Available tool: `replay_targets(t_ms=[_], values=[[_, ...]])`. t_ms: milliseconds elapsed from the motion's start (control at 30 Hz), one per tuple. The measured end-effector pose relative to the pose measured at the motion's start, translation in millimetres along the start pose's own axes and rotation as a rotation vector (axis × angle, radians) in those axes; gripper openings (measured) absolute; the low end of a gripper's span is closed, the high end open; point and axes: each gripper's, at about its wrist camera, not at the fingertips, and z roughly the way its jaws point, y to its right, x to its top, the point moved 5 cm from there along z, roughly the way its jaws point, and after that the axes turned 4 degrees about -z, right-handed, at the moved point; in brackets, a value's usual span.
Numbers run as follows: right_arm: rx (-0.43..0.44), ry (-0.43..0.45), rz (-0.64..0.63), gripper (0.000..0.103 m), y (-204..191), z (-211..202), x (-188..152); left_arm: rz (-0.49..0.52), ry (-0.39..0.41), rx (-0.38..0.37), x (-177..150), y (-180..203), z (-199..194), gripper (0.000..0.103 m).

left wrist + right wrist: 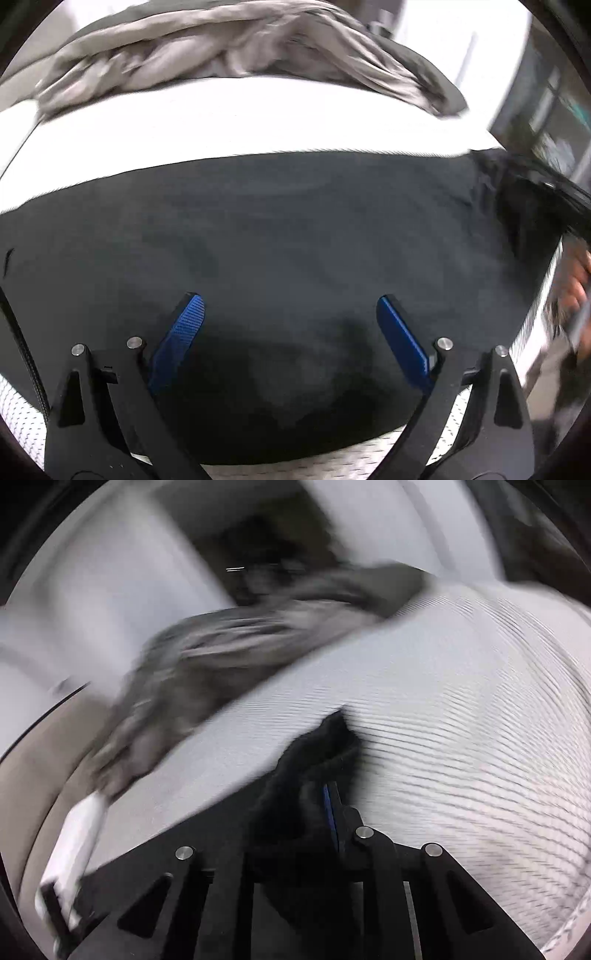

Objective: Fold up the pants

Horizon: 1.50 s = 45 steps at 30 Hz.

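Dark pants (pixel 295 240) lie spread flat across a white mattress (pixel 240 125), filling the middle of the left wrist view. My left gripper (pixel 290 314) hovers just above the cloth, open, its blue pads (pixel 184 332) wide apart with nothing between them. In the blurred right wrist view my right gripper (pixel 317 790) is shut on a bunched black fold of the pants (pixel 317 753), lifted off the white ribbed mattress cover (pixel 461 720). A thin blue pad (pixel 328 808) shows beside the cloth. At the right edge of the left wrist view a hand (pixel 576 288) is visible.
A crumpled grey blanket (pixel 229 55) lies along the far side of the mattress, also visible as the blanket (pixel 221 653) in the right wrist view. A white object (pixel 77 842) sits at the lower left there. Dark furniture (pixel 554 122) stands at the right.
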Motion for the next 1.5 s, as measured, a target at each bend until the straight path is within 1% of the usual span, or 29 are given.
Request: replay_targets(t_ms=[67, 100, 133, 167, 200, 233, 267, 333, 367, 433, 467, 500, 533, 567, 600, 667, 700, 733, 800, 867, 967, 1033, 1067, 1100, 1200, 1267, 1333, 1400, 1500], values=[[0.187, -0.056, -0.089, 0.016, -63, -2, -8, -0.079, 0.015, 0.011, 8, -27, -5, 0.093], [0.288, -0.11, -0.129, 0.019, -95, 1, -18, -0.13, 0.022, 0.009, 13, -43, -9, 0.093], [0.383, -0.182, -0.173, 0.032, -129, 5, -34, -0.169, 0.022, 0.003, 15, -56, -12, 0.093], [0.495, -0.267, -0.217, 0.063, -161, 10, -54, -0.197, 0.02, -0.004, 16, -67, -14, 0.093], [0.566, -0.312, -0.239, 0.073, -178, 12, -65, -0.229, 0.02, -0.008, 18, -80, -17, 0.093], [0.652, -0.341, -0.279, 0.075, -199, 9, -79, -0.254, 0.025, -0.012, 19, -90, -21, 0.093], [0.669, -0.336, -0.329, 0.075, -208, 1, -89, -0.267, 0.031, -0.022, 19, -98, -25, 0.093], [0.595, -0.292, -0.425, 0.075, -217, -3, -89, -0.279, 0.037, -0.055, 20, -108, -32, 0.093], [0.57, -0.278, -0.43, 0.075, -215, -1, -83, -0.278, 0.038, -0.076, 21, -110, -35, 0.093], [0.481, -0.281, -0.394, 0.076, -193, 3, -77, -0.27, 0.032, -0.136, 18, -107, -37, 0.09], [0.419, -0.304, -0.377, 0.076, -178, 10, -78, -0.267, 0.02, -0.176, 16, -103, -36, 0.086], [0.343, -0.32, -0.368, 0.076, -159, 12, -83, -0.264, 0.006, -0.215, 14, -93, -33, 0.079], [0.268, -0.323, -0.368, 0.076, -144, 17, -83, -0.263, -0.009, -0.256, 13, -87, -30, 0.075], [0.184, -0.334, -0.384, 0.075, -129, 30, -81, -0.256, -0.041, -0.309, 11, -78, -25, 0.067], [0.094, -0.351, -0.401, 0.075, -114, 40, -82, -0.247, -0.069, -0.341, 9, -69, -19, 0.059], [-0.009, -0.381, -0.454, 0.075, -99, 50, -91, -0.234, -0.156, -0.43, 2, -49, -4, 0.053], [-0.029, -0.392, -0.477, 0.075, -94, 55, -97, -0.236, -0.183, -0.459, -2, -40, 1, 0.053], [-0.021, -0.42, -0.489, 0.075, -90, 60, -105, -0.24, -0.219, -0.501, -5, -31, 8, 0.053], [0.017, -0.449, -0.463, 0.075, -88, 69, -112, -0.242, -0.247, -0.555, -6, -19, 18, 0.053], [0.032, -0.448, -0.453, 0.075, -86, 69, -114, -0.258, -0.275, -0.582, -5, -13, 29, 0.053], [0.041, -0.447, -0.451, 0.075, -81, 66, -117, -0.326, -0.289, -0.624, 5, -10, 46, 0.052], [0.04, -0.446, -0.448, 0.075, -83, 65, -117, -0.353, -0.289, -0.632, 8, -3, 53, 0.05], [0.04, -0.446, -0.443, 0.076, -85, 66, -119, -0.359, -0.28, -0.617, 10, -2, 53, 0.039], [0.039, -0.446, -0.444, 0.076, -90, 64, -122, -0.359, -0.269, -0.598, 12, -1, 55, 0.023], [0.027, -0.443, -0.448, 0.076, -97, 70, -120, -0.358, -0.206, -0.542, 16, 6, 53, 0.013], [0.033, -0.436, -0.441, 0.076, -102, 72, -117, -0.323, -0.164, -0.509, 22, 6, 42, 0.01], [0.056, -0.424, -0.435, 0.076, -107, 69, -114, -0.274, -0.083, -0.463, 37, -8, 17, 0.009], [0.106, -0.415, -0.415, 0.076, -118, 67, -109, -0.273, -0.018, -0.431, 49, -32, -6, 0.009], [0.163, -0.419, -0.394, 0.076, -133, 68, -107, -0.292, 0.047, -0.336, 56, -82, -33, 0.009]])
